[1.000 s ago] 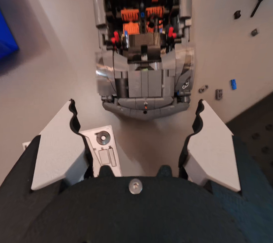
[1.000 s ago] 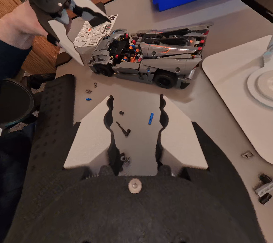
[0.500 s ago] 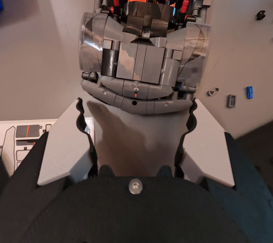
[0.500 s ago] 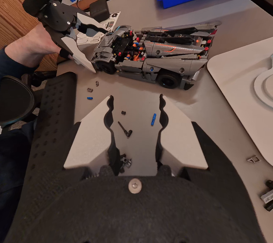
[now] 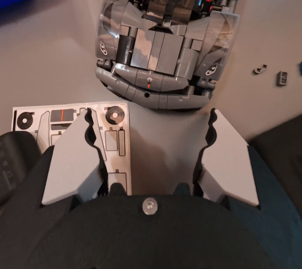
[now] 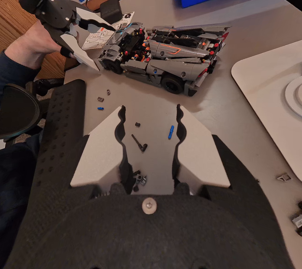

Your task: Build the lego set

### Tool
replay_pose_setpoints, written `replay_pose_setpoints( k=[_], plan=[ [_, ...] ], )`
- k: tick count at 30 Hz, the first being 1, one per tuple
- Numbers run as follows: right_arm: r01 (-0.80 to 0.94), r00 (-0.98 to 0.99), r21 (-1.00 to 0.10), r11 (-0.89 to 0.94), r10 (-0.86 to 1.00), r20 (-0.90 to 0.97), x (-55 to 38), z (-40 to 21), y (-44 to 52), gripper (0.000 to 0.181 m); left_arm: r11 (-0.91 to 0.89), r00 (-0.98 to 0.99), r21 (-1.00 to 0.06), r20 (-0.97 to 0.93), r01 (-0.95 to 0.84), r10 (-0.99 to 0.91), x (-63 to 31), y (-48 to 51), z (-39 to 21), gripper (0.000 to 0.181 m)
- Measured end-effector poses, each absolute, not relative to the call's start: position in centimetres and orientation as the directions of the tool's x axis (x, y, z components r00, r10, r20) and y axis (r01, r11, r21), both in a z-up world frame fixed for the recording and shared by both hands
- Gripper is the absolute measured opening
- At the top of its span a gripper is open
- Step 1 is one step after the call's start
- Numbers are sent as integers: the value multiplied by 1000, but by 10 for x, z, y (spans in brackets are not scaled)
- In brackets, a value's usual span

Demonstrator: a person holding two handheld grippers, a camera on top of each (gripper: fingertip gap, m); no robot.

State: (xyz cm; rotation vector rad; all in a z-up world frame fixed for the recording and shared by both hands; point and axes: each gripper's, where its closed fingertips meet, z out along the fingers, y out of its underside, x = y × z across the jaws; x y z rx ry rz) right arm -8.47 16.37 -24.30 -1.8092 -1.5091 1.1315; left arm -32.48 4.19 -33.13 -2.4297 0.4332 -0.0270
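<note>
Both claws spread wide and empty over the desk, lego car ahead.

The right claw [image 6: 150,106] hangs with its fingers apart above loose pieces near the desk's front edge: a black axle pin [image 6: 139,143] and a blue pin [image 6: 171,132]. Farther in, the left claw [image 5: 149,111], also gaping, holds nothing, one finger over the sticker sheet [image 5: 114,130], tips just short of the grey lego car [image 6: 163,58] mid-desk.

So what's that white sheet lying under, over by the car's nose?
The sticker sheet lies flat on the grey table. A black box sits on its far corner, and the open left gripper hovers above it, hiding part of it.
</note>
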Motion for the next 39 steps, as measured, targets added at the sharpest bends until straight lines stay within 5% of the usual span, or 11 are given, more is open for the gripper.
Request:
replay_pose_setpoints(
  k=[9, 17, 19, 25, 26, 29, 39],
  plan=[
    [619, 26, -763, -185, 976, -215, -83, -262, 159, 53, -650, 959, -723, -59, -232, -277, -315, 21, -312, 116],
    [602, 37, -784, -150, 986, -160, -81, -252, 161, 20, -494, 940, -817, -161, -298, -301, -303, 15, -287, 42],
    [559, 70, -815, -156, 987, -141, -80, -243, 170, 14, -424, 936, -852, -191, -308, -296, -301, 16, -268, 0],
    [366, 116, -924, -109, 991, -71, -73, -203, 190, 0, -174, 932, -937, -253, -302, -259, -295, 30, -169, 0],
    [341, 129, -934, -103, 990, -62, -71, -198, 193, 0, -123, 935, -950, -250, -287, -253, -291, 33, -147, 12],
    [255, 151, -961, -105, 986, -67, -64, -183, 201, 0, 21, 929, -957, -285, -289, -236, -275, 43, -84, 0],
    [166, 236, -980, -112, 969, -71, -46, -169, 223, 4, 256, 767, -851, -525, -459, -368, -174, 122, 42, 0]
  ],
)
